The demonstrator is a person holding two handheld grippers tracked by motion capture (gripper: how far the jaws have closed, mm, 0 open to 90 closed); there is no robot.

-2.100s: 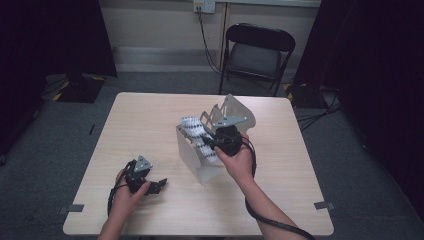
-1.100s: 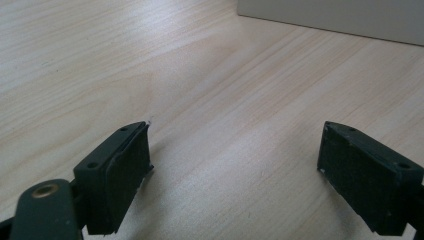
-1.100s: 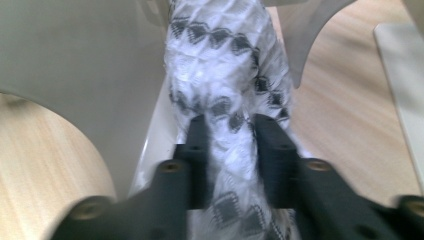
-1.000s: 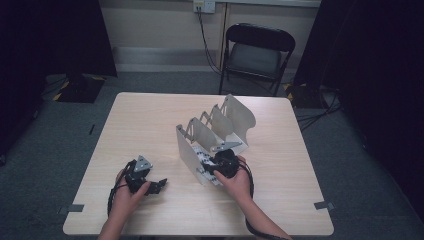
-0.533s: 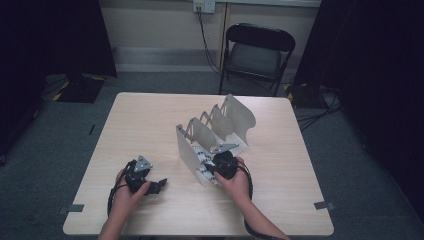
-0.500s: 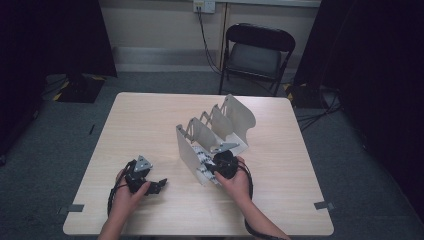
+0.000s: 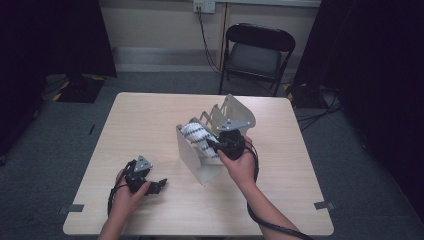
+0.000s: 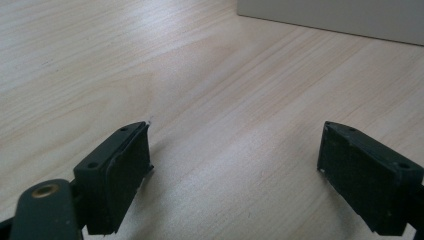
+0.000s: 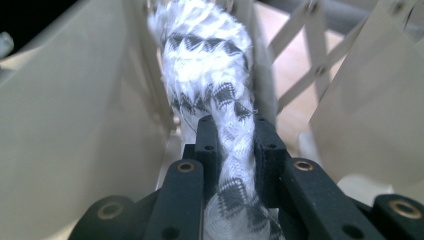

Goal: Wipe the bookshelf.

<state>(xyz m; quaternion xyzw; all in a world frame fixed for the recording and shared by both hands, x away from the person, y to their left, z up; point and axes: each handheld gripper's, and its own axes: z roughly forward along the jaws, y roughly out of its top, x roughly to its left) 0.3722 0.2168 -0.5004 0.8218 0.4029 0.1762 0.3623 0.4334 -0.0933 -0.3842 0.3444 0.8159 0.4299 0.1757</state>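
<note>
My right claw (image 9: 235, 145) pinches the cloth (image 9: 205, 85) in the rack's (image 7: 192, 150) first slot; left claw (image 8: 235, 175) spread, resting on the surface (image 8: 225, 75).

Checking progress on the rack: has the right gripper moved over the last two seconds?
Yes. The right gripper, shut on the patterned cloth, dipped toward the rack's near end plate, then came back up toward the rack's middle.

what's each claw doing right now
Left claw: open, holding nothing, low over the table.
Right claw: shut on the black-and-white cloth in the rack.
</note>
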